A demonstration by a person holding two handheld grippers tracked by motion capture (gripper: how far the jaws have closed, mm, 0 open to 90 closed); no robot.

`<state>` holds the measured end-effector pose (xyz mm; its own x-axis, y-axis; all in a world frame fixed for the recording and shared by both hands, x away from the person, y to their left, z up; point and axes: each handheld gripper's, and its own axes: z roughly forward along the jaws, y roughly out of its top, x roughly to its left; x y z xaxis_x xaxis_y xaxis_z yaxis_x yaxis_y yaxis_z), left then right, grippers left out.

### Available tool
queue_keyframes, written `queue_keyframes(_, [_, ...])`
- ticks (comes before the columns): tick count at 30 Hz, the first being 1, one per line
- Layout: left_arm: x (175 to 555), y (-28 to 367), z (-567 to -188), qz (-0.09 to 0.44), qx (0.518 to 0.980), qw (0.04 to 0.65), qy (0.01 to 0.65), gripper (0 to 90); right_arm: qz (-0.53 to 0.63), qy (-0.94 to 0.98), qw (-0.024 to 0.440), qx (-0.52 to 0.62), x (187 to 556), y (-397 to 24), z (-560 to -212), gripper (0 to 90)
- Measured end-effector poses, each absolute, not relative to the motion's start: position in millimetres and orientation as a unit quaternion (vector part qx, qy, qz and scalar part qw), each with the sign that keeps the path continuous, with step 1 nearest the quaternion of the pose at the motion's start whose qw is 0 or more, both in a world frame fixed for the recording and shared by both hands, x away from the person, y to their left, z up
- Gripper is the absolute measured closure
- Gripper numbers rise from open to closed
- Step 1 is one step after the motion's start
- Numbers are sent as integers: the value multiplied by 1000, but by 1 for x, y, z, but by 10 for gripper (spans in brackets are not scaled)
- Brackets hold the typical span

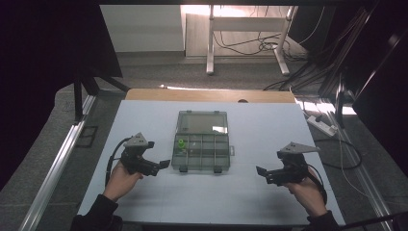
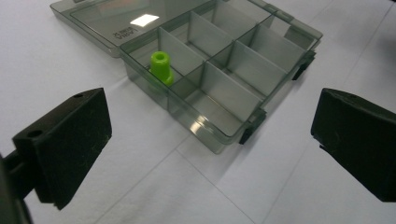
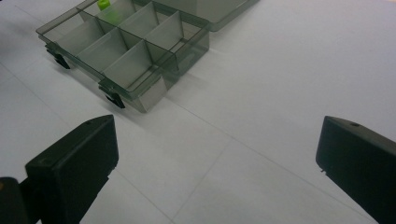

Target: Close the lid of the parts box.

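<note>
High view showed left tool point(image 1: 163, 164) and right tool point(image 1: 260, 171) both spread, empty, flanking open organizer box point(image 1: 201, 159) on surface point(image 1: 269, 130). Green peg point(image 2: 161, 66) stood in corner compartment. Risk judged: jaw catching thin divider, tipping light box.

left black two-jaw claw point(image 1: 165, 164): jaws wide apart, empty, pointing right | right black two-jaw claw point(image 1: 260, 171): jaws wide apart, empty, pointing left | both hand-held
</note>
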<state>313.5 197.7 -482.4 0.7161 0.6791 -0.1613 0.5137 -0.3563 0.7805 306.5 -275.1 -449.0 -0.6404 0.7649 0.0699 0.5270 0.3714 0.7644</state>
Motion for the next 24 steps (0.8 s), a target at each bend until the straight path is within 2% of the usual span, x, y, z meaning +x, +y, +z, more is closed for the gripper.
queue_keyframes(12, [332,191,-481,96,828,420,358,0,396,823,148,379,326,-255,-448,0])
queue_keyframes(24, [348,187,-482,93,830,419,356,0,417,814,119,387,346,-242,-447,0])
